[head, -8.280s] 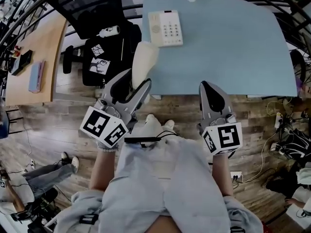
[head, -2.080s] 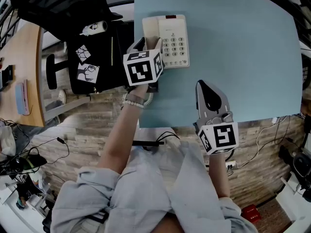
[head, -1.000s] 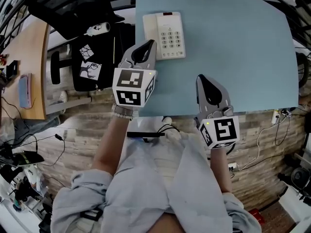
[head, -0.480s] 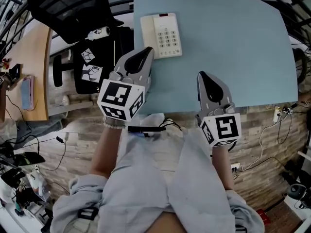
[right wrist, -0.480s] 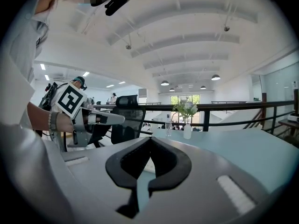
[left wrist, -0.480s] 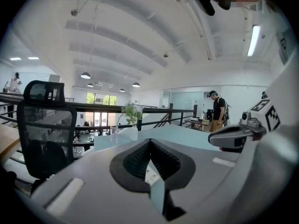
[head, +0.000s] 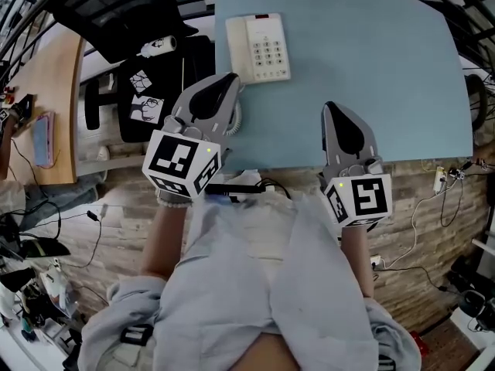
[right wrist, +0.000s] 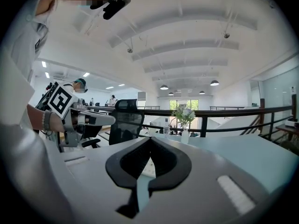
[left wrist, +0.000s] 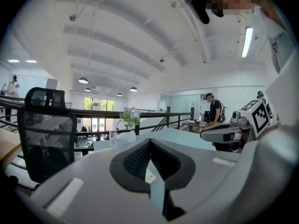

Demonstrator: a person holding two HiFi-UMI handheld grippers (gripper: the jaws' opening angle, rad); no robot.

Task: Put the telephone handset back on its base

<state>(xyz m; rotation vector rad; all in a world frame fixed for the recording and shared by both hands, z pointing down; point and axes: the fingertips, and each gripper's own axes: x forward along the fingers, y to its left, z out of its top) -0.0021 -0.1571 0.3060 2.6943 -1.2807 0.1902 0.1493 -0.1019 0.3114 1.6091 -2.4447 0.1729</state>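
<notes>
Bright ceiling lamps, sharp focus, strong fisheye distortion at edges.

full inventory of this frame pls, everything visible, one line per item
table: one, light blue, ahead of the person
telephone: one, cream, far left part of the table, handset seated on it
glass: one, clear, table's far edge
vase: one, white, holds a plant, beside the glass
office chair: one, black mesh, left of the table
black item with white stickers: one, left of the table, kind unclear
wooden desk: one, tan, far left
bystanders: a few, far across the room
left gripper: grey, jaws shut, empty, at the table's near left corner
right gripper: grey, jaws shut, empty, at the table's near edge
</notes>
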